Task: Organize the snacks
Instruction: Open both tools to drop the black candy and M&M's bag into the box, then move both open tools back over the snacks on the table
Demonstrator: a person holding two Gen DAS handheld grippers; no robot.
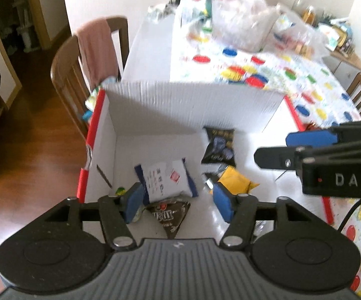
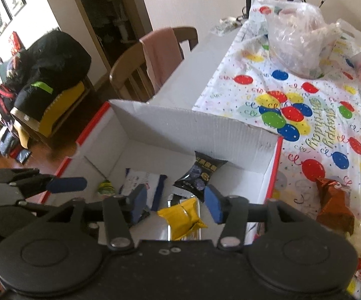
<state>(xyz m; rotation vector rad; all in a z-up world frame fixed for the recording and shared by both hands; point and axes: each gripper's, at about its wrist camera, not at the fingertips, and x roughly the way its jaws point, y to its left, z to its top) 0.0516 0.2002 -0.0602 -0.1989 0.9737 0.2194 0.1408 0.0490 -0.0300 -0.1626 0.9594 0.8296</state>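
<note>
The snacks lay loose on the floor of an open white cardboard box (image 1: 155,105) with red edges, which stood on the counter (image 2: 330,115) at its near corner. A white packet with blue ends (image 1: 166,181) lay towards the middle of the box floor, a black packet with blue print (image 1: 219,145) lay beyond it nearer the far wall, and a yellow packet (image 2: 181,218) rested on top of a shiny silver wrapper close to the near side. A dark triangular packet (image 1: 169,216) lay just in front of the white one, and a small green and yellow item (image 2: 106,186) sat by the left wall. Outside the box, on the balloon-patterned cloth, a brown foil packet (image 2: 334,203) lay just beside the red edge.

The left tongs (image 1: 177,200) hung above the box with their blue pads spread apart and nothing between them; the white packet and the dark triangle showed below the gap. The right tongs (image 2: 176,203) were likewise spread and empty over the yellow packet. Neither pair touched any snack.

Further along the counter stood crumpled clear plastic bags (image 2: 298,35). A wooden chair (image 1: 67,75) with a pink cloth (image 1: 97,52) draped over its back stood beside the counter on the wooden floor
</note>
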